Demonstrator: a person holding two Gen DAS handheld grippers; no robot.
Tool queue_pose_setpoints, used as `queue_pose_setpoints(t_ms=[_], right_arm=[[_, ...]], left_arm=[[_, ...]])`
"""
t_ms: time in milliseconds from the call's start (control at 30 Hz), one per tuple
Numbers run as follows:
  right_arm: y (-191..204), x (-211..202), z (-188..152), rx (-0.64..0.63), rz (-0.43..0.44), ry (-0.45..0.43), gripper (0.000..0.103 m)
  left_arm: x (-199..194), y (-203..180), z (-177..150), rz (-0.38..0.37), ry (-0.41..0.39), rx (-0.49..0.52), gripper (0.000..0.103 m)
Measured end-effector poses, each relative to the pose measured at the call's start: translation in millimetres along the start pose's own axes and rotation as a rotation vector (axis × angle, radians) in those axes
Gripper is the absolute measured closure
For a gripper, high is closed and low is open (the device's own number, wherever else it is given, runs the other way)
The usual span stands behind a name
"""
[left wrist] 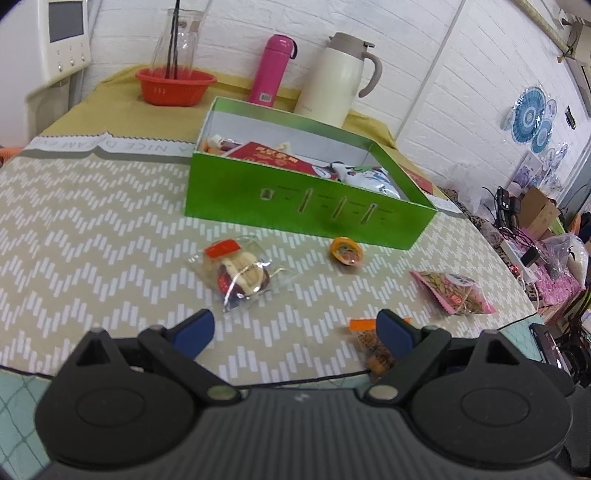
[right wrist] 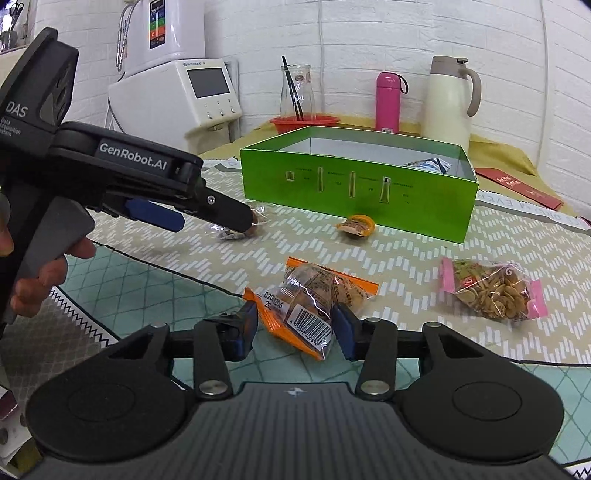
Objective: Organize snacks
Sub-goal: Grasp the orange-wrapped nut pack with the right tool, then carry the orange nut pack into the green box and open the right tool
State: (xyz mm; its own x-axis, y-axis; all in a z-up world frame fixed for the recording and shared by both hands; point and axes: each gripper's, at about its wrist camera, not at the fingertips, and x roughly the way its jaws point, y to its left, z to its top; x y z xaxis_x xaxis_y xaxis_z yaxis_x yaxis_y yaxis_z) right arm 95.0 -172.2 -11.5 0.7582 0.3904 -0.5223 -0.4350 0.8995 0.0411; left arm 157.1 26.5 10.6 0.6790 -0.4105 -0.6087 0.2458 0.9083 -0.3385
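Right gripper (right wrist: pixel 293 326) is closed on the orange snack packet (right wrist: pixel 312 301) with a barcode; "GenRobot.AI" marks the wide-open, empty left gripper (left wrist: pixel 295 332).

1. Rear wall (right wrist: pixel 369 33): white painted brick, filling the upper part of both views.
2. Table covering (left wrist: pixel 92 236): beige cloth with a white chevron pattern, across the middle of the frame.
3. White appliance (right wrist: pixel 177 99) with a grey screen, upper left, against the wall.
4. Blue round wall decorations (left wrist: pixel 532 118), upper right of the left wrist view.
5. Cluttered side surface (left wrist: pixel 535 229) with a cardboard box and cables, right edge.
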Motion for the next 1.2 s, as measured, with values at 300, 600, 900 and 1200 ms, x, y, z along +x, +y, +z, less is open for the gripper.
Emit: queue_pose_setpoints(t_ms=[300, 600, 900, 1200], right_arm=[[-5, -4, -4, 0.062, 0.005, 0.02, 0.009], [-9, 1, -4, 0.085, -0.004, 0.008, 0.009], [-11, -2, -4, 0.114, 0.008, -0.007, 0.029], [-10, -20, 25, 0.038, 0.007, -0.114, 0.03]], left_arm=[[20, -28, -8, -0.283, 0.126, -0.002, 0.014], [35, -46, -12, -0.324, 0.161, 0.033, 0.014], [37, -50, -18, -0.261, 0.134, 0.068, 0.06], [1, -63, 5, -0.252, -0.01, 0.123, 0.061]])
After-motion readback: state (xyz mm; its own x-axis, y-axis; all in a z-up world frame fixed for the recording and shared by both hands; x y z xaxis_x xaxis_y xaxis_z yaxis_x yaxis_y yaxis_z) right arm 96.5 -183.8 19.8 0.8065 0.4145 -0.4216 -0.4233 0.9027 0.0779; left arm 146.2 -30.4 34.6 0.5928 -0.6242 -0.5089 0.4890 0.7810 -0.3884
